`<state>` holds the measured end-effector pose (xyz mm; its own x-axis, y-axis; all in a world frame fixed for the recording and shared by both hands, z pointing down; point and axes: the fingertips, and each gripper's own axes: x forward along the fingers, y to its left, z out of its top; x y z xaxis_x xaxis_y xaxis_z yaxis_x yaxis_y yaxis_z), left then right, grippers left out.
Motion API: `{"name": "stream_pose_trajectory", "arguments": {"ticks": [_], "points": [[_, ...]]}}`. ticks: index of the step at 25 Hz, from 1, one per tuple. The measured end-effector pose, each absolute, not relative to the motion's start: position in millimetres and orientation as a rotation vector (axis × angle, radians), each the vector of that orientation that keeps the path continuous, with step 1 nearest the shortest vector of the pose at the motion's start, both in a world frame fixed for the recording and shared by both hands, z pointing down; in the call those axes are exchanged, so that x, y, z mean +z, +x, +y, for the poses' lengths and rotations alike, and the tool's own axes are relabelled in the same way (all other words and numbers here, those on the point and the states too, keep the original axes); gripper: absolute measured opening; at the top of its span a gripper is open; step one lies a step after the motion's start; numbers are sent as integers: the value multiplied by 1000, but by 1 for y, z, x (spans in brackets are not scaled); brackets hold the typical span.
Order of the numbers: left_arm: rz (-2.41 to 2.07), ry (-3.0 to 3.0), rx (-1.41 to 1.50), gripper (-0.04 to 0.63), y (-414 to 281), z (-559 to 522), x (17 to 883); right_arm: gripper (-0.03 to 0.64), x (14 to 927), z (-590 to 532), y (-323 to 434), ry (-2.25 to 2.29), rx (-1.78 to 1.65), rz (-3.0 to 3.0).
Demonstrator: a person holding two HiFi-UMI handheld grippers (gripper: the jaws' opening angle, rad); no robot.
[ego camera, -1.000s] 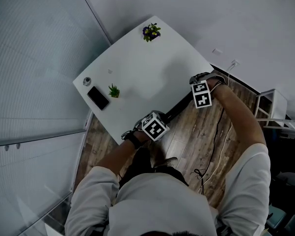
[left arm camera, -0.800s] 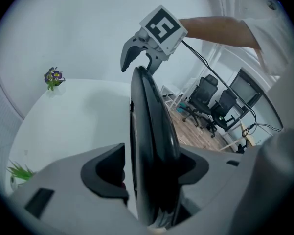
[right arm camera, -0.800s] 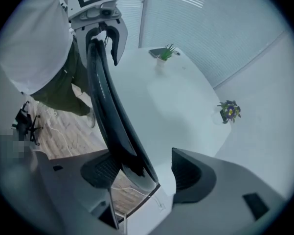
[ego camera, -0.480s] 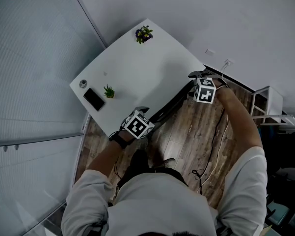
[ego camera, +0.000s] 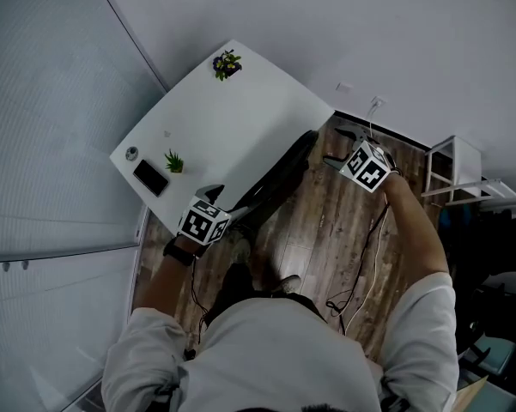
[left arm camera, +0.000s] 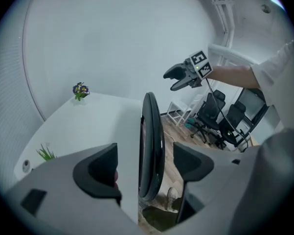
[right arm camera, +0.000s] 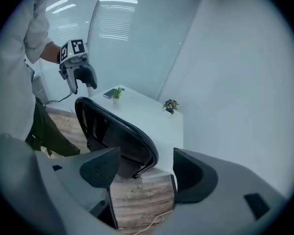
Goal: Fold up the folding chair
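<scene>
A white table (ego camera: pixel 240 110) lies ahead of the left gripper (ego camera: pixel 221 200). On it, left of that gripper, are a dark phone (ego camera: pixel 148 178), a small green plant (ego camera: pixel 173 160) and a small round object (ego camera: pixel 131 153). A purple flower pot (ego camera: pixel 227 63) stands at the far corner. Right of the right gripper (ego camera: pixel 333 146) stands a white rack (ego camera: pixel 451 166)

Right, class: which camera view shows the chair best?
The right gripper view: the chair shows broadside, its curved back clear. The left gripper view sees it edge-on; the head view shows only a dark strip beside the table.

No legible text or labels.
</scene>
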<state>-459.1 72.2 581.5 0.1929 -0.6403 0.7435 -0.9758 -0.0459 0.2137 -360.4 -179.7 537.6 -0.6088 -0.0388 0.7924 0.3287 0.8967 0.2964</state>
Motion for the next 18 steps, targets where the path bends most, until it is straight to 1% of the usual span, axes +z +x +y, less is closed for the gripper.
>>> {"name": "stream_pose_trajectory", "arguments": {"ticks": [8, 14, 18], "points": [[-1687, 1769, 551, 358, -445, 80, 546, 347, 486, -162, -281, 9, -395, -2398], [-1854, 1816, 590, 349, -409, 82, 518, 347, 446, -137, -222, 168, -331, -2585], [-1911, 1862, 555, 333, -379, 80, 495, 343, 423, -121, -180, 269, -294, -2669]]}}
